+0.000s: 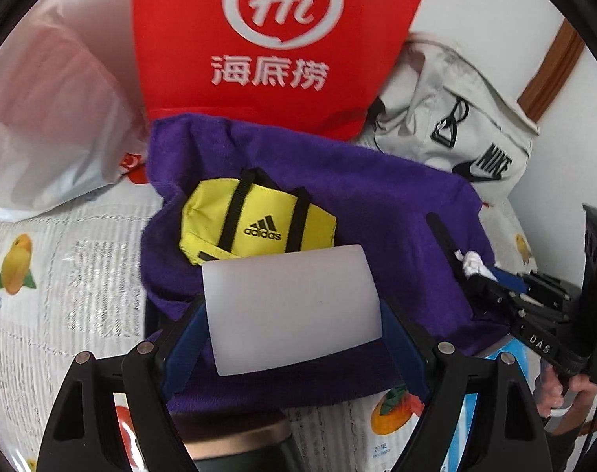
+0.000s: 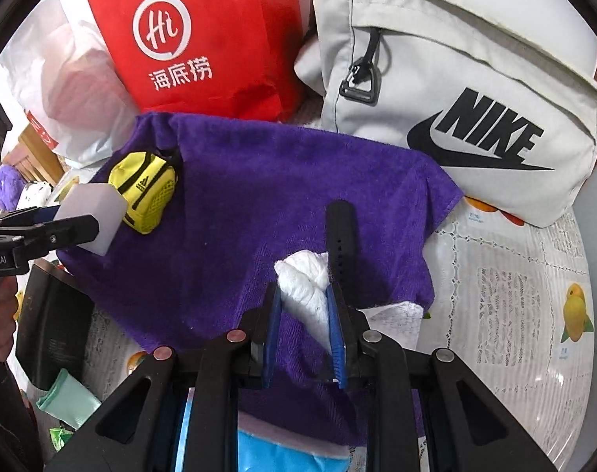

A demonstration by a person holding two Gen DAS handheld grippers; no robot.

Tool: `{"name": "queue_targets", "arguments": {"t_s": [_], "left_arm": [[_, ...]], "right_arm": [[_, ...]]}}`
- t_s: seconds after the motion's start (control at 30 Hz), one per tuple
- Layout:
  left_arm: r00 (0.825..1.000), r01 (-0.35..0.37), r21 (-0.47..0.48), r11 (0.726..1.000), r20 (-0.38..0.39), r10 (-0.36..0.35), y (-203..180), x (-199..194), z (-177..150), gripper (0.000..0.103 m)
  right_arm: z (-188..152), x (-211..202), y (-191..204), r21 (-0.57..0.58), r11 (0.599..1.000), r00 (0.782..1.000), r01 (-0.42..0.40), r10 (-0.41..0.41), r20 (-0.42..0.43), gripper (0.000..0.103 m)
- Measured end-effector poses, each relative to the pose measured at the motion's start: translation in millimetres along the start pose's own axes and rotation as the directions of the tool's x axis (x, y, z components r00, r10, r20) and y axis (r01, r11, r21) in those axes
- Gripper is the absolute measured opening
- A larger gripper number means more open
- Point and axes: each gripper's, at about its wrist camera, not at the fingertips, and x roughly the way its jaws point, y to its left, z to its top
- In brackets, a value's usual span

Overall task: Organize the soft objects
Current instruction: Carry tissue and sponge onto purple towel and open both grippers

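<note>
My left gripper (image 1: 294,314) is shut on a white foam block (image 1: 292,306) and holds it above a purple towel (image 1: 377,212), just in front of a small yellow Adidas pouch (image 1: 255,222) lying on the towel. The block (image 2: 96,216), pouch (image 2: 147,192) and towel (image 2: 259,196) also show in the right wrist view. My right gripper (image 2: 304,314) is shut on a crumpled white cloth wad (image 2: 306,283) over the towel's right part, beside a black strap (image 2: 341,236). The right gripper (image 1: 483,271) shows at right in the left wrist view.
A red Haidilao bag (image 1: 278,39) stands behind the towel, a white plastic bag (image 1: 50,118) to its left, a grey Nike bag (image 2: 455,90) to its right. A fruit-print tablecloth (image 2: 514,275) covers the table. A black box (image 2: 50,326) and mint cloth (image 2: 68,401) lie at left.
</note>
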Motion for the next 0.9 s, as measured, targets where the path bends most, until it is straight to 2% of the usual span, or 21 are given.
{"name": "queue_targets", "arguments": {"t_s": [0.2, 0.27, 0.33, 0.4, 0.53, 0.77, 0.9], "left_arm": [[0.999, 0.033, 0.014, 0.999, -0.023, -0.033, -2.7, 9.7, -2.0, 0.086], [0.999, 0.037, 0.01, 0.999, -0.032, -0.037, -2.6, 10.8, -3.0, 0.089], [0.999, 0.014, 0.01, 1.0, -0.049, -0.014, -3.8, 14.0, -3.5, 0.09], [0.999, -0.006, 0.013, 1.0, -0.053, 0.007, -3.3, 14.5, -4.3, 0.09], [0.998, 0.01, -0.014, 1.0, -0.056, -0.011, 0.2, 10.3, -5.2, 0.091], [1.0, -0.02, -0.012, 1.0, 0.006, 0.02, 3.3, -23.9, -12.2, 0.091], [0.999, 0.006, -0.046, 0.999, 0.044, -0.004, 8.8, -50.2, -28.5, 0.09]], "right_arm": [[0.5, 6.4, 0.4, -0.006, 1.0, 0.999, -0.031, 0.031, -0.011, 0.026], [-0.2, 6.3, 0.8, -0.008, 0.999, 0.999, -0.052, 0.052, -0.012, 0.034], [-0.3, 4.7, 1.2, -0.011, 0.999, 0.999, -0.054, 0.054, -0.006, 0.059], [0.5, 1.1, 3.0, -0.02, 0.998, 0.998, -0.053, 0.053, 0.016, 0.066], [1.7, -5.9, 5.3, -0.019, 0.998, 0.998, -0.059, 0.059, 0.029, 0.067], [-7.7, -37.8, 13.5, -0.018, 0.999, 0.997, -0.044, 0.045, 0.068, 0.067], [-23.4, -63.4, 19.2, -0.006, 0.999, 0.994, -0.037, 0.037, 0.098, 0.067]]}}
